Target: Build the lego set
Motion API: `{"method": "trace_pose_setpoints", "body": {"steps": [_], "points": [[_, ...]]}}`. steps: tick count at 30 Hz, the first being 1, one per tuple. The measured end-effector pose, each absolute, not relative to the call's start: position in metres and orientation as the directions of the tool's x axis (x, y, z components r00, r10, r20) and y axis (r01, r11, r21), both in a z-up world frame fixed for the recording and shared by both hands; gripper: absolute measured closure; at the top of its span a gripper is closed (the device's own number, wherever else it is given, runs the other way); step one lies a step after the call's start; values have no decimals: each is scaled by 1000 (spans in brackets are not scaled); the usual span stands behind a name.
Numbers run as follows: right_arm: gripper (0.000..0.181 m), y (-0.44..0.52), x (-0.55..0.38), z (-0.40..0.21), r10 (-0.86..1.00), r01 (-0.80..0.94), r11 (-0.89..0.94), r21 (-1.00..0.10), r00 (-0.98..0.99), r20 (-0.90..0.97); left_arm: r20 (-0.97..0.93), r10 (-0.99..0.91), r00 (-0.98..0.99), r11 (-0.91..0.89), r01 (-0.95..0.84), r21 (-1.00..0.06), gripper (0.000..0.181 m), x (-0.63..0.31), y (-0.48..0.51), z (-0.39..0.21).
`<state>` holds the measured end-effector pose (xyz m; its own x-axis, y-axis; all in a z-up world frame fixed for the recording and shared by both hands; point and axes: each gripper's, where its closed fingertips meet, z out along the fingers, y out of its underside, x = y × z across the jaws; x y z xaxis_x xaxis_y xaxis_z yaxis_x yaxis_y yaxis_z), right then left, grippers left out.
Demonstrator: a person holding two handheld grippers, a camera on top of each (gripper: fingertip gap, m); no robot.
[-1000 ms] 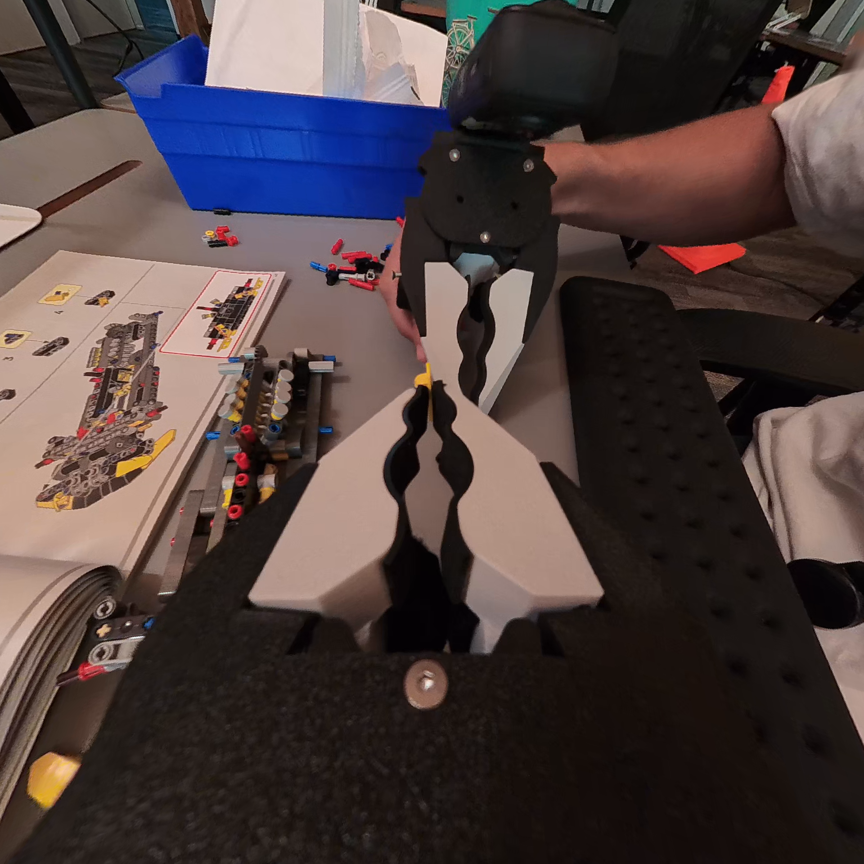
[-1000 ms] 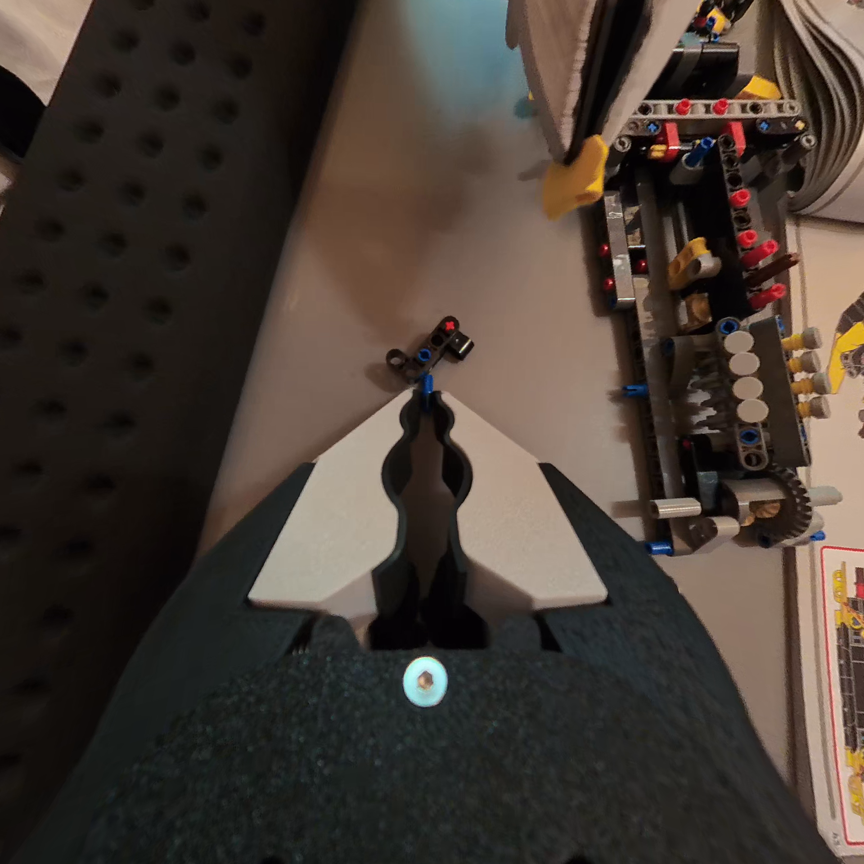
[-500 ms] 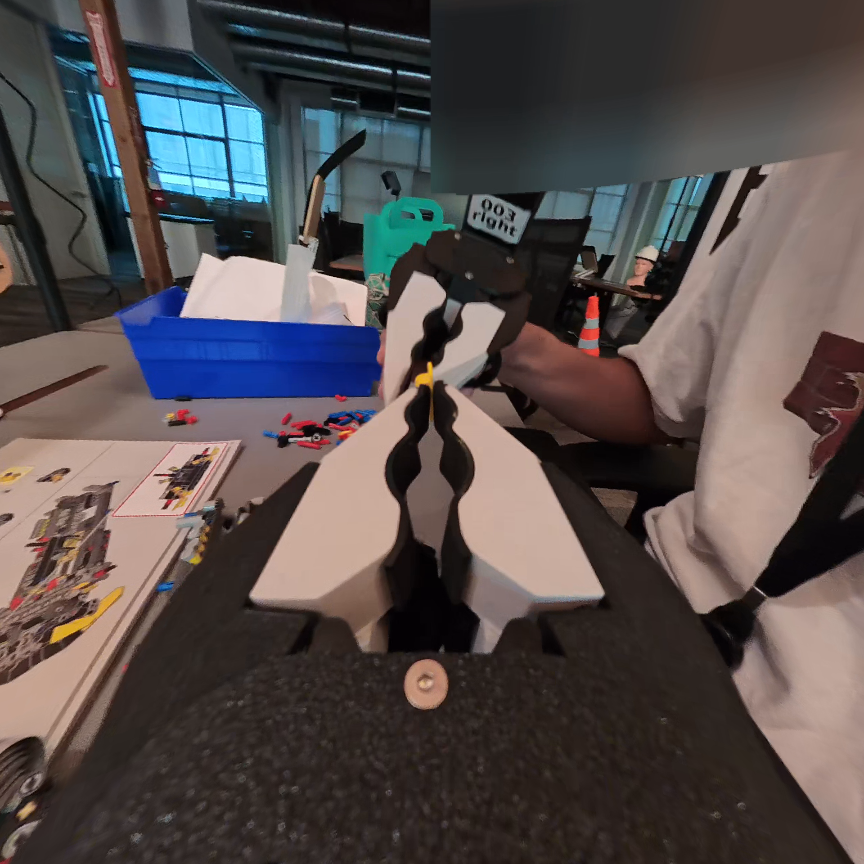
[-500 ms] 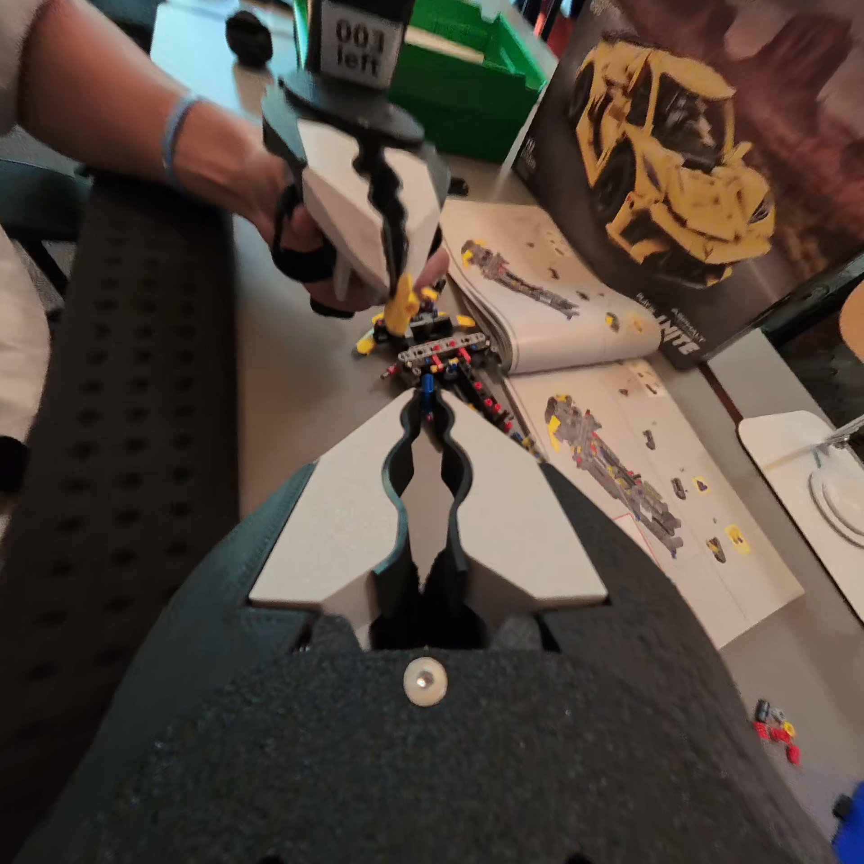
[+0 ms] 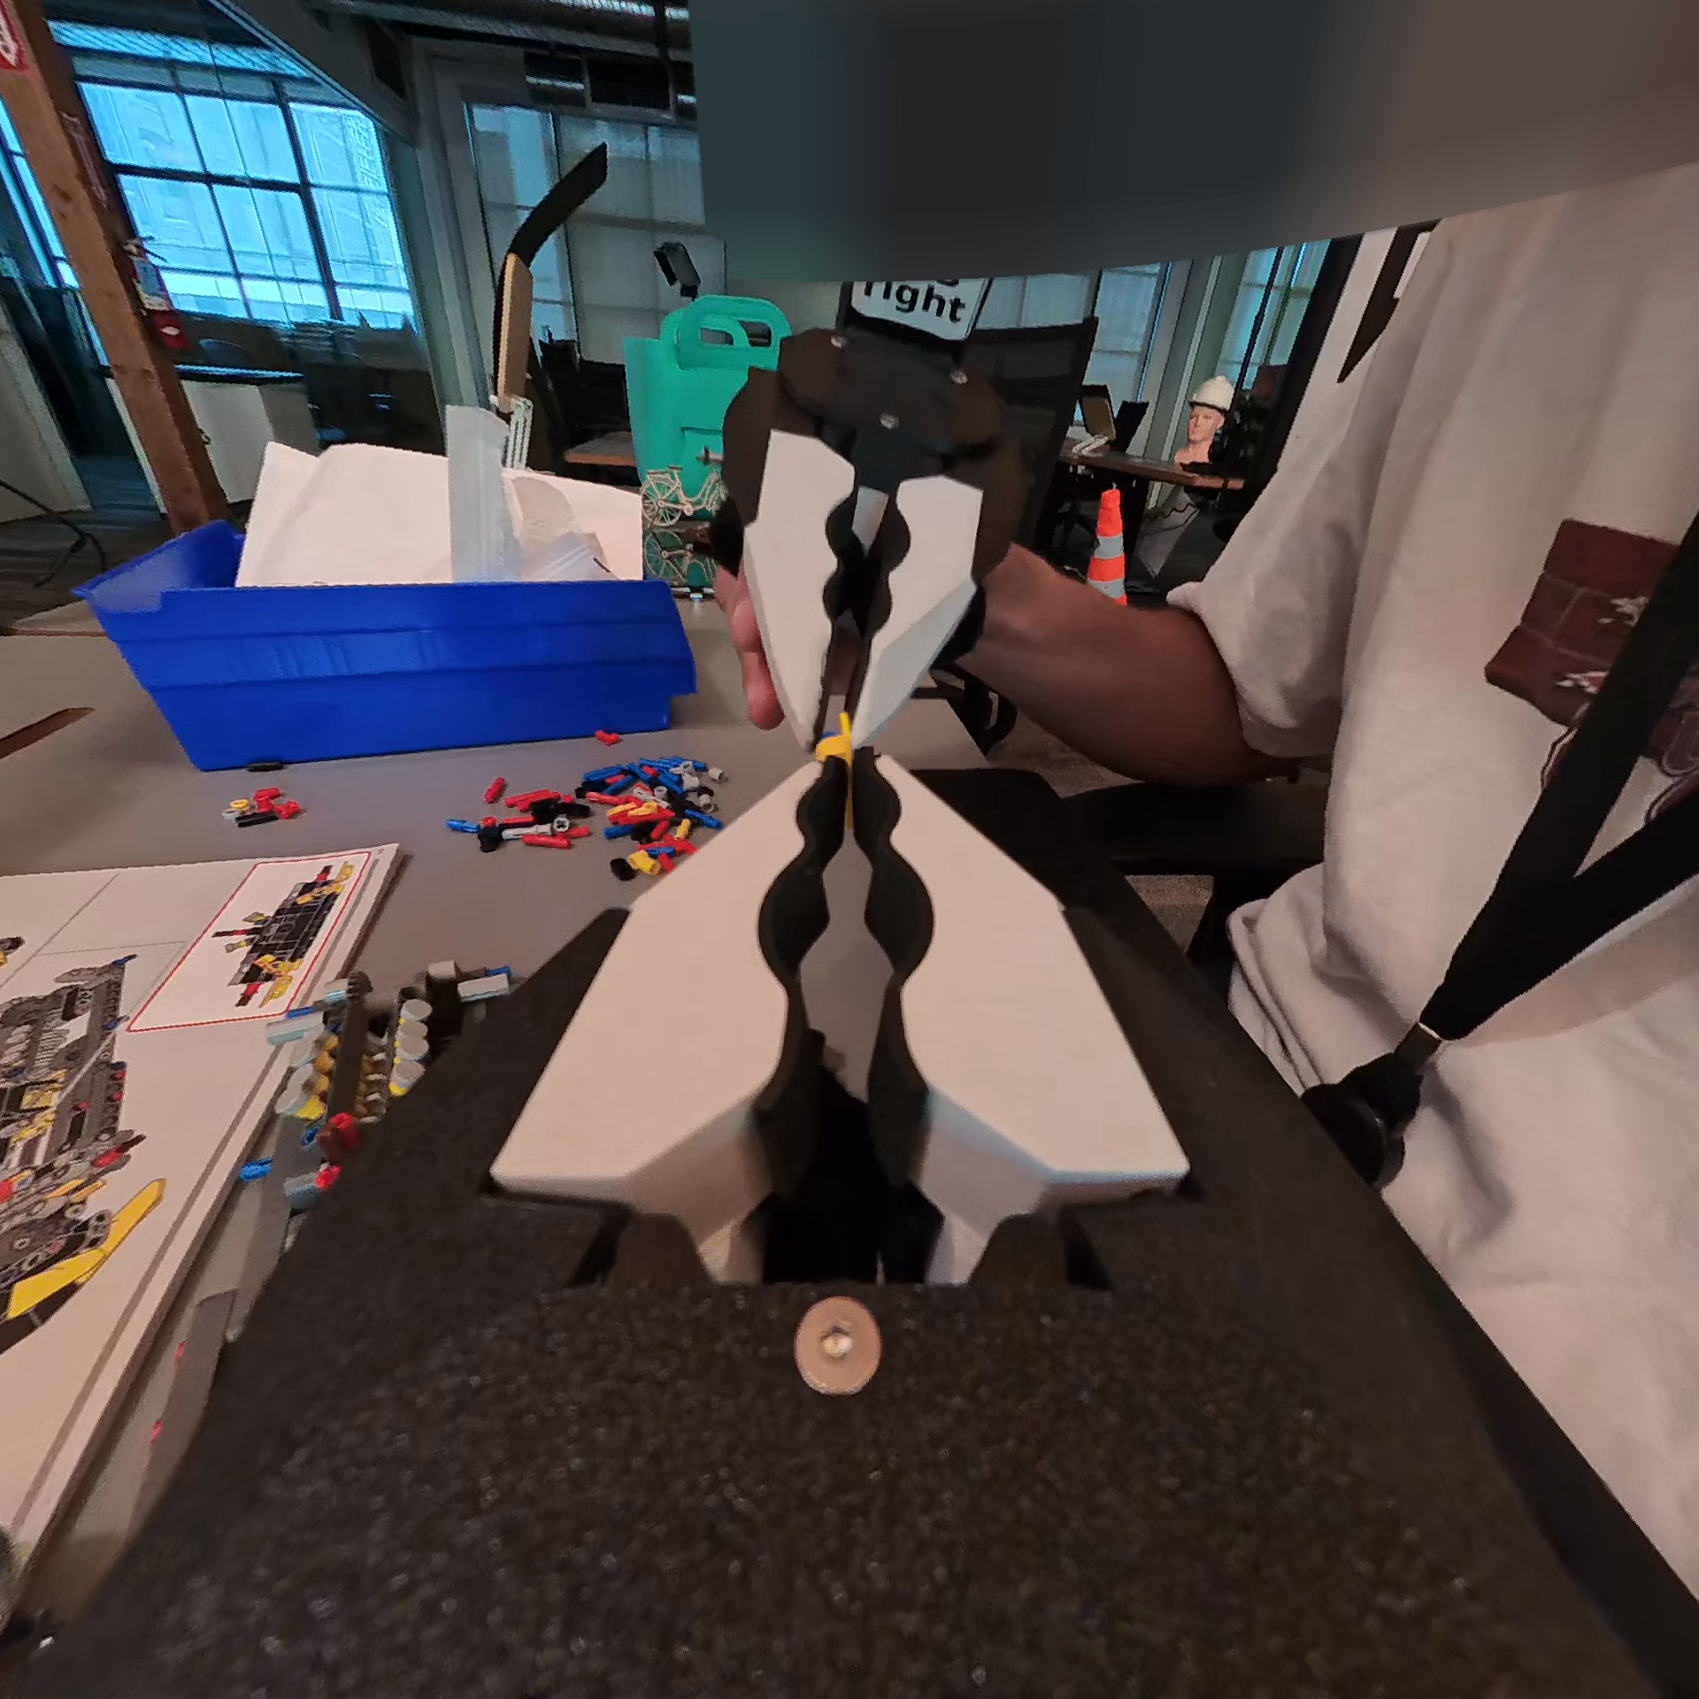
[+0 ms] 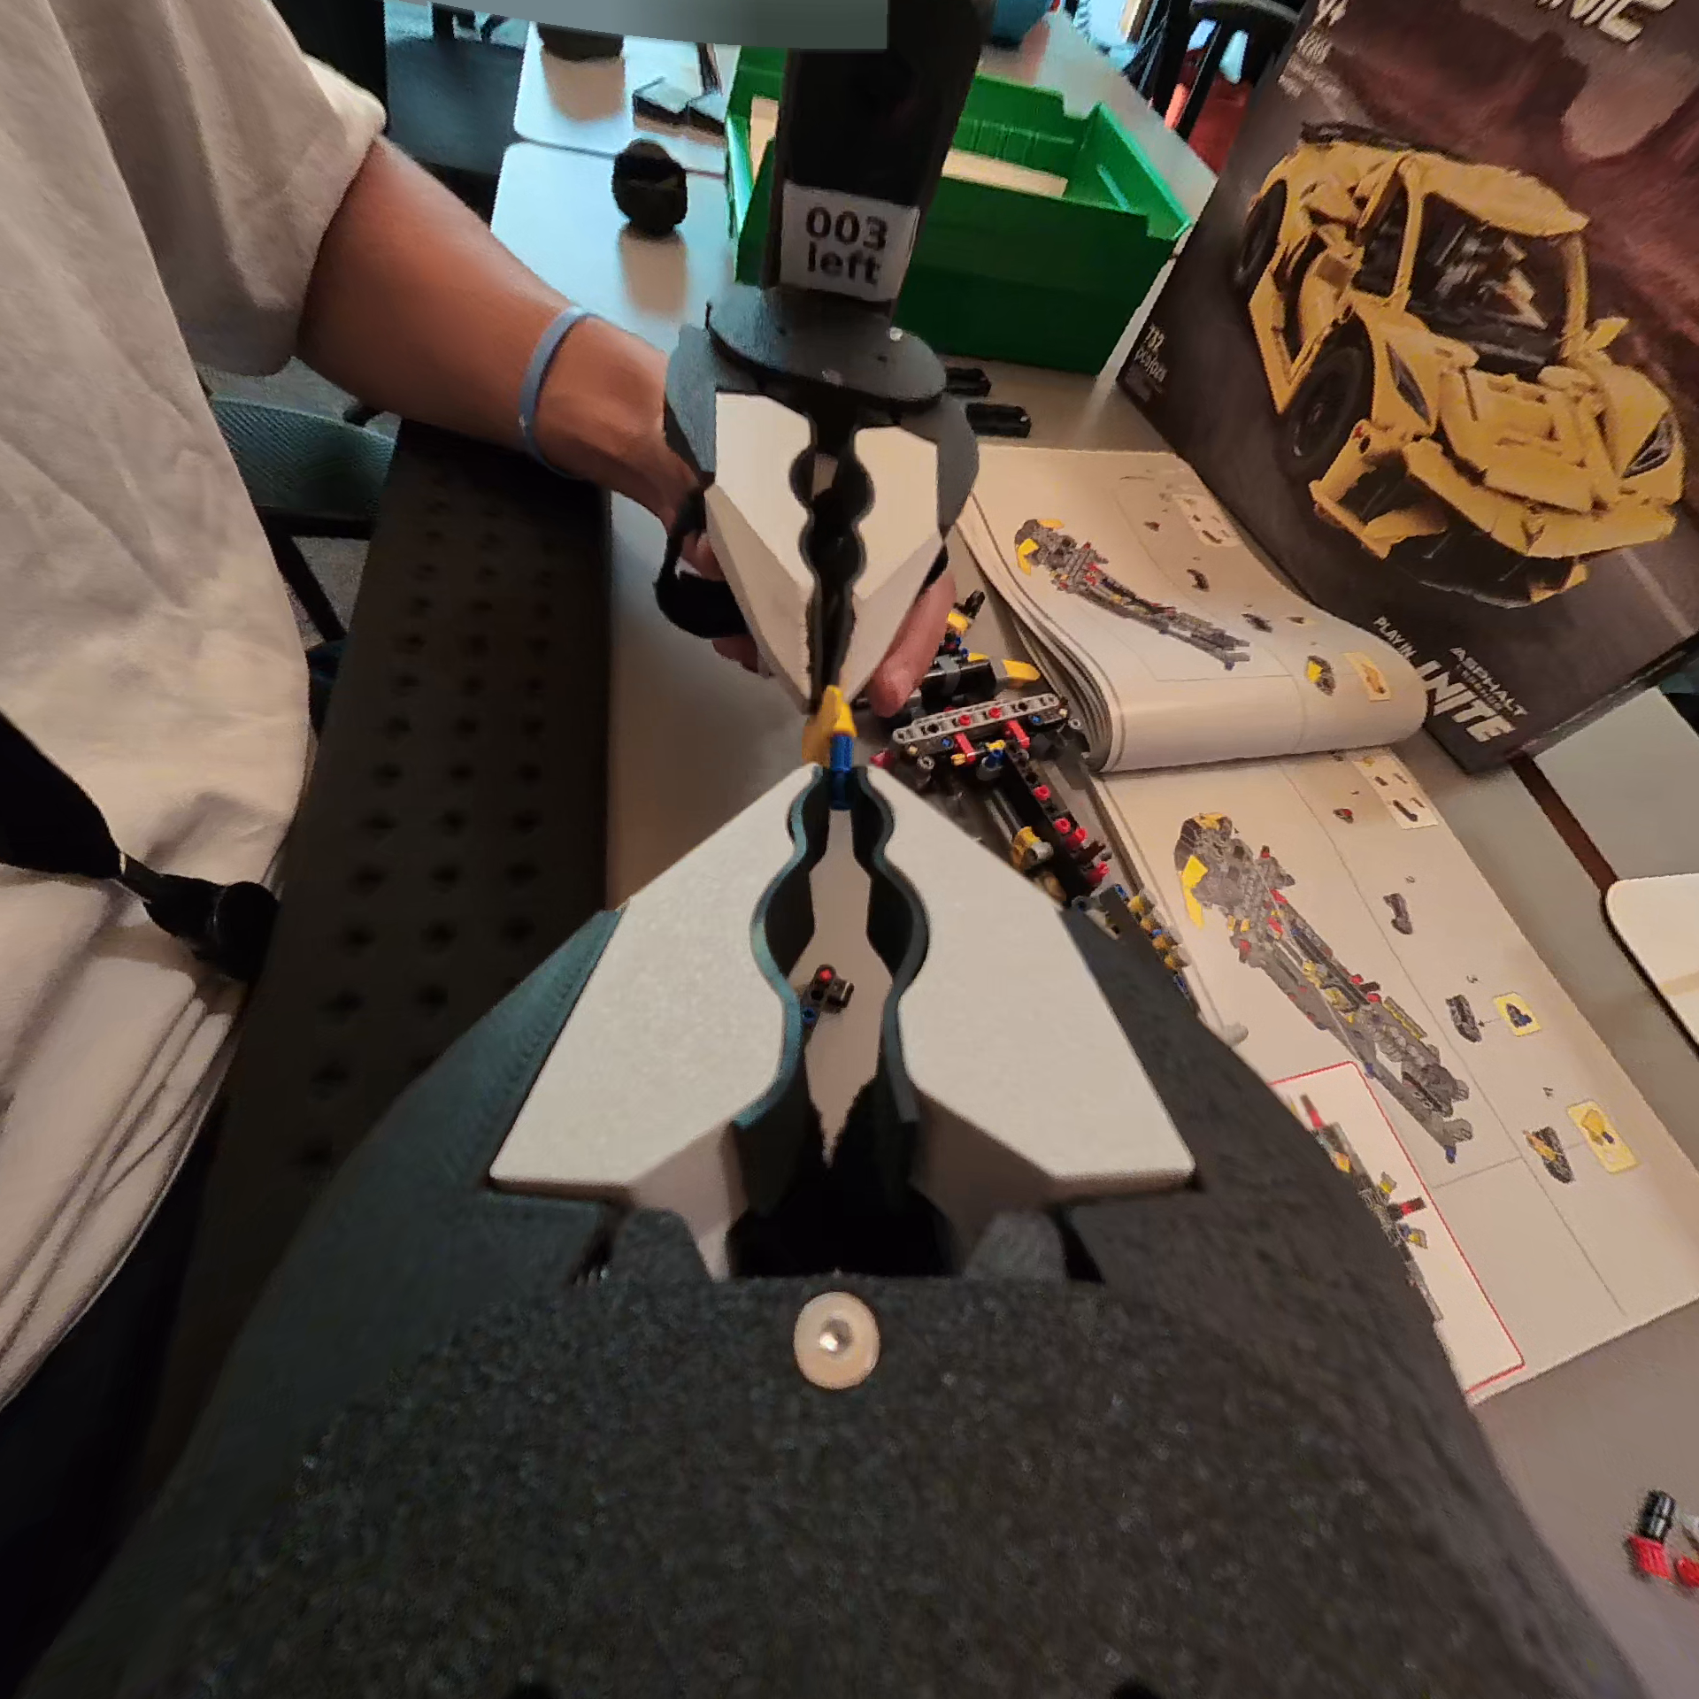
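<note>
My left gripper [image 5: 841,777] is shut on a small yellow piece [image 5: 835,746] and holds it up in the air. My right gripper [image 6: 838,781] is shut on a short blue pin [image 6: 838,756]. The two grippers point tip to tip above the table. In the right wrist view the blue pin touches the yellow piece [image 6: 827,719], which the left gripper [image 6: 826,694] holds. The partly built grey and black chassis [image 6: 993,763] lies on the table below them, next to the open instruction booklet [image 6: 1333,965]. The chassis also shows in the left wrist view [image 5: 368,1039].
A pile of loose pins [image 5: 634,814] lies before a blue bin [image 5: 395,653]. The set's box [image 6: 1471,322] and a green bin [image 6: 1011,230] stand at the back. A small black piece [image 6: 827,988] lies on the table. A black perforated pad [image 6: 441,781] runs along the table edge. The grippers are tip to tip, or close to it.
Both grippers have risen from the table and tilted up to face each other. Their tips have come together, and the blue pin now meets the yellow piece.
</note>
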<state>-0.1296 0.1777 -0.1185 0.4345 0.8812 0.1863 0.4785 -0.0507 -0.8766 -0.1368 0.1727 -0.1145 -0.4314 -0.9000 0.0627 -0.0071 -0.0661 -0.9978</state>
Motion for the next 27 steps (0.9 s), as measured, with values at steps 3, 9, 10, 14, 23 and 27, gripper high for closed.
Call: {"method": "trace_pose_setpoints", "body": {"steps": [3, 9, 10, 14, 23, 27], "points": [[178, 176, -129, -123, 887, 500, -62, -864, 424, 182, 51, -898, -436, -42, -31, -999, 181, -137, 171, -119], [178, 167, -131, -137, 905, 579, -37, -814, 366, 219, 42, -877, -479, 11, -108, -994, 181, -138, 162, -133], [178, 166, -131, -140, 906, 596, -34, -802, 357, 227, 42, -873, -486, 21, -124, -992, 181, -139, 161, -136], [178, 160, -138, -157, 913, 677, -6, -736, 304, 272, 36, -859, -511, 61, -170, -984, 181, -140, 156, -146], [178, 179, -132, -142, 863, 448, -28, -893, 461, 204, 71, -886, -459, -14, -127, -992, 181, -138, 170, -134], [178, 180, -130, -129, 876, 279, -68, -958, 476, 76, 57, -905, -422, 6, -147, -989, 181, -133, 173, -141]]}}
